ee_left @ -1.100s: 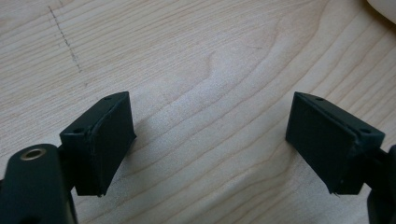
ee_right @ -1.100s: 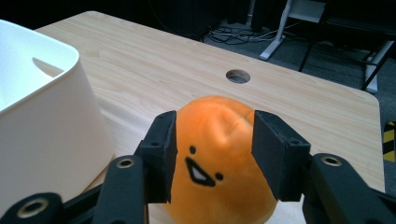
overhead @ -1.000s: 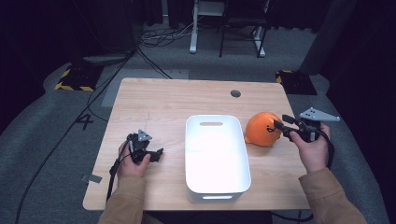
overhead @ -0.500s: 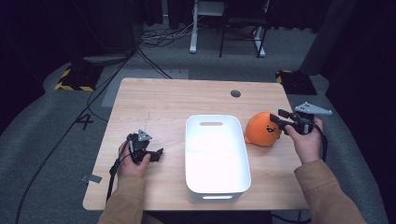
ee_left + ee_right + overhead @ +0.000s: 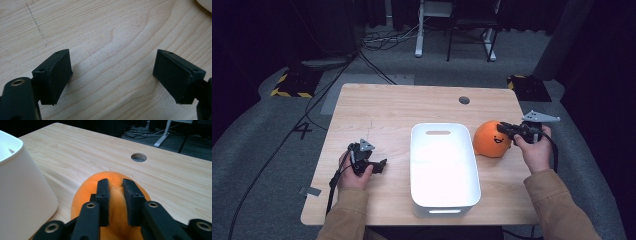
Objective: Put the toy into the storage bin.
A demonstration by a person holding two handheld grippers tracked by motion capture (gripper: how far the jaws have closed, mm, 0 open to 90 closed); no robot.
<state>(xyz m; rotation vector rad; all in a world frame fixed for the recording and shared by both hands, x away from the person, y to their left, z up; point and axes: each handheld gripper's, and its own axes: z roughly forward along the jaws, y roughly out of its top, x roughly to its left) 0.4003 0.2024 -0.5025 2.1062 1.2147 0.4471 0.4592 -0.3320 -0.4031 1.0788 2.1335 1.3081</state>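
Note:
An orange plush toy [image 5: 488, 142] with a small face lies on the wooden table [image 5: 387, 110], just right of the white bin [image 5: 414, 165]. My right gripper [image 5: 504, 129] reaches it from the right. In the right gripper view its jaws [image 5: 115, 183] have just closed and pinch a fold of the toy's orange fabric [image 5: 82, 195]. My left gripper [image 5: 379, 165] rests low over the table, left of the bin. In the left gripper view it [image 5: 112, 72] stands open over bare wood with nothing between its pads.
The white bin [image 5: 22, 195] has a handle slot at its far end and looks empty. A round cable hole [image 5: 464, 100] sits near the table's far edge. Chair and desk legs and cables stand on the floor beyond.
My right gripper has moved left and down onto the orange toy and its jaws have closed on the top of it. The left hand has stayed put.

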